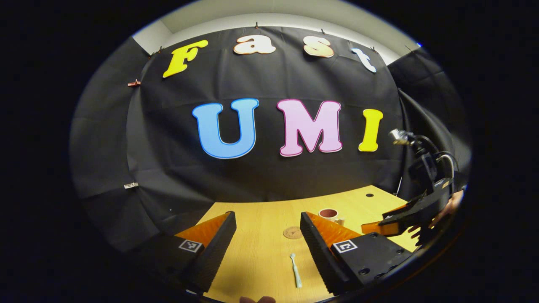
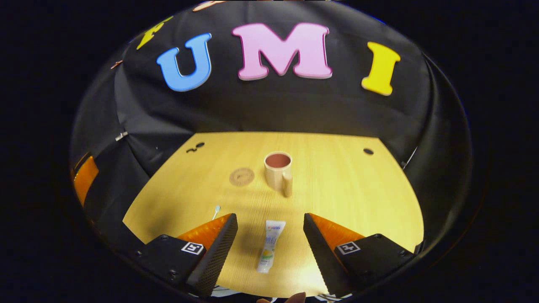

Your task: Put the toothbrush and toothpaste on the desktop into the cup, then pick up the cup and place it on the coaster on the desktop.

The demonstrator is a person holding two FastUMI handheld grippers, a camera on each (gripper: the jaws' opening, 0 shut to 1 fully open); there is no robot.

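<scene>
Far ahead of your right gripper (image 2: 269, 246), straight out past its fingers, stands the cup (image 2: 278, 171) on the desk (image 2: 358, 198). You can see down into it and nothing is inside. Its handle points back toward you. Just beside the cup, on its left, lies the round coaster (image 2: 241, 176), flat and bare.

Your right gripper's fingers are spread wide apart and pinch nothing. The toothpaste (image 2: 270, 246) lies flat on the desk between them, not touching either one.

Your left gripper (image 1: 268, 248) is spread wide too, with nothing in it. The toothbrush (image 1: 295, 269) lies between its fingers, nearer the right one, head pointing away from you. Both grippers hang above the desk, tipped down a little. Past the left gripper's right finger you see your other gripper, with a hand (image 1: 425, 229) behind it.
</scene>
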